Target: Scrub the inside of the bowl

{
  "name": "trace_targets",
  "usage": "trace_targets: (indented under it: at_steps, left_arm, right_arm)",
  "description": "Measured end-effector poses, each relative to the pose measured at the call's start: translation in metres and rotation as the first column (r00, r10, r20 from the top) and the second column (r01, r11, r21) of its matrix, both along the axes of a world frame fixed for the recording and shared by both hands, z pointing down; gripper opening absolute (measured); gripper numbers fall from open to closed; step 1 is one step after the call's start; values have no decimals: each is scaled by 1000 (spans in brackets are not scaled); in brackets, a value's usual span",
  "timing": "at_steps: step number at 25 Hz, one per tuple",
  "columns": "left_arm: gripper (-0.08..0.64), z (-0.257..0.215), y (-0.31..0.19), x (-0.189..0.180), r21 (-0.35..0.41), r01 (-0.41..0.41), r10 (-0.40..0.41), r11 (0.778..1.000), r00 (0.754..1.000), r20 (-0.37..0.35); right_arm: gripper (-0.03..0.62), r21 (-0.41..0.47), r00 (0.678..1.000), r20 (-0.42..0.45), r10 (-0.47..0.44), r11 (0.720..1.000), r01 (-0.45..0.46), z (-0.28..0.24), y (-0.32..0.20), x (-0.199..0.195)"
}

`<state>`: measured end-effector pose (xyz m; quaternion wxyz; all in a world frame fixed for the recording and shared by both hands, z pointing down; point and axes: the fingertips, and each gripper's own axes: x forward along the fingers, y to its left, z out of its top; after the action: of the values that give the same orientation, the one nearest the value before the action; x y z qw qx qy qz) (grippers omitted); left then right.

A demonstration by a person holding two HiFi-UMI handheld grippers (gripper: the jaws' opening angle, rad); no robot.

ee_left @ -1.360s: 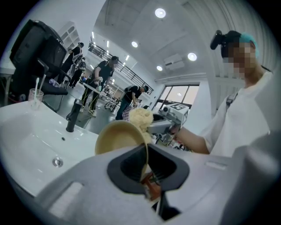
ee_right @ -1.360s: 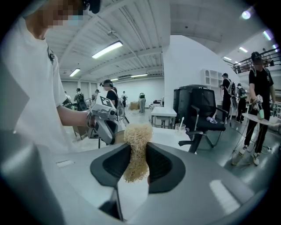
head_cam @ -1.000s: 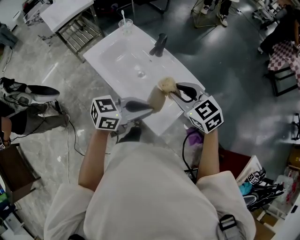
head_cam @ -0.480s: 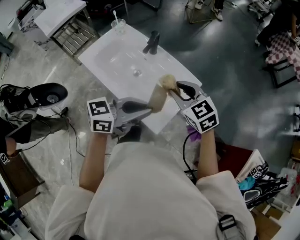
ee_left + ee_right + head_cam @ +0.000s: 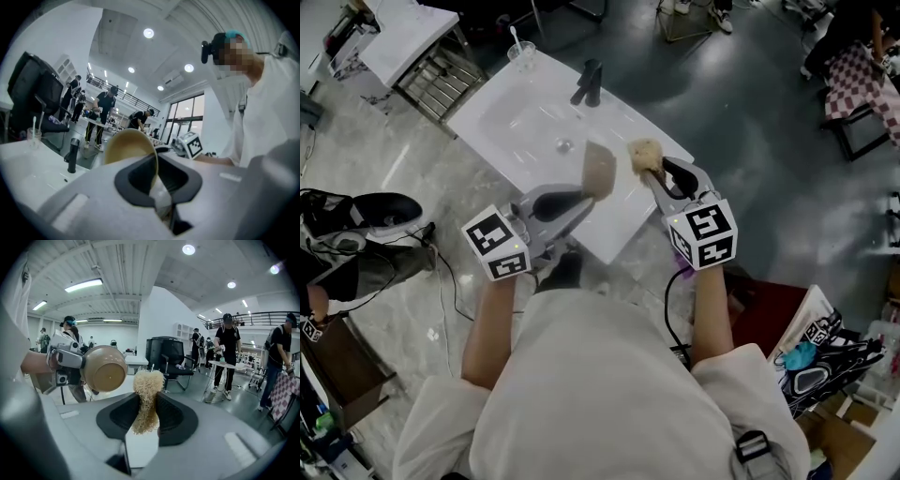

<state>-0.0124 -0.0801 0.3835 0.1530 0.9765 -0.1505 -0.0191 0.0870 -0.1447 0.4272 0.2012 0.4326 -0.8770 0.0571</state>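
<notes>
A tan bowl [image 5: 600,171] is seen held on its side above the white washbasin [image 5: 517,120], just above the centre of the head view. It is pinched by the rim in the left gripper [image 5: 581,200], whose jaws are closed almost completely on the thin wall. In the left gripper view the bowl [image 5: 129,144] is shown rising from between the nearly touching jaws of the left gripper [image 5: 157,165] at centre frame.

A pale fibrous scrubber [image 5: 644,154] is clamped in the right gripper [image 5: 653,175], just right of the bowl and clear of it by a narrow gap. In the right gripper view the scrubber [image 5: 147,397] is squeezed at its waist by the jaws of the right gripper [image 5: 147,414], which are held about half open around it, its tufted head standing above them. The bowl [image 5: 104,367] is seen to the left of the tuft.

A dark faucet [image 5: 589,82] stands at the basin's far edge, and a clear cup [image 5: 523,54] at its upper-left corner.
</notes>
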Motion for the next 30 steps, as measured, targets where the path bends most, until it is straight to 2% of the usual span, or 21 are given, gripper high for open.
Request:
trace_targets:
  at_steps: [5, 9, 14, 19, 26, 30]
  left_arm:
    - [17, -3, -5, 0, 92, 102, -114, 991, 983, 143]
    - [17, -10, -5, -6, 173, 173, -208, 970, 956, 206]
    - [17, -23, -3, -18, 243, 240, -294, 940, 930, 219]
    - [17, -38, -3, -32, 258, 322, -374, 911, 908, 187]
    - [17, -51, 0, -52, 334, 421, -503, 843, 837, 215]
    - [17, -55, 3, -56, 343, 463, -549, 817, 807, 217]
  right_arm:
    - [117, 46, 999, 15, 29, 998, -30, -22, 13, 14]
    - [117, 86, 999, 27, 27, 996, -30, -43, 24, 15]
    - [117, 135, 999, 36, 36, 990, -40, -70, 37, 14]
    - [117, 168, 998, 44, 53, 984, -59, -89, 48, 20]
    - [117, 220, 997, 54, 60, 973, -71, -109, 68, 29]
    - [117, 250, 996, 61, 65, 965, -79, -120, 76, 35]
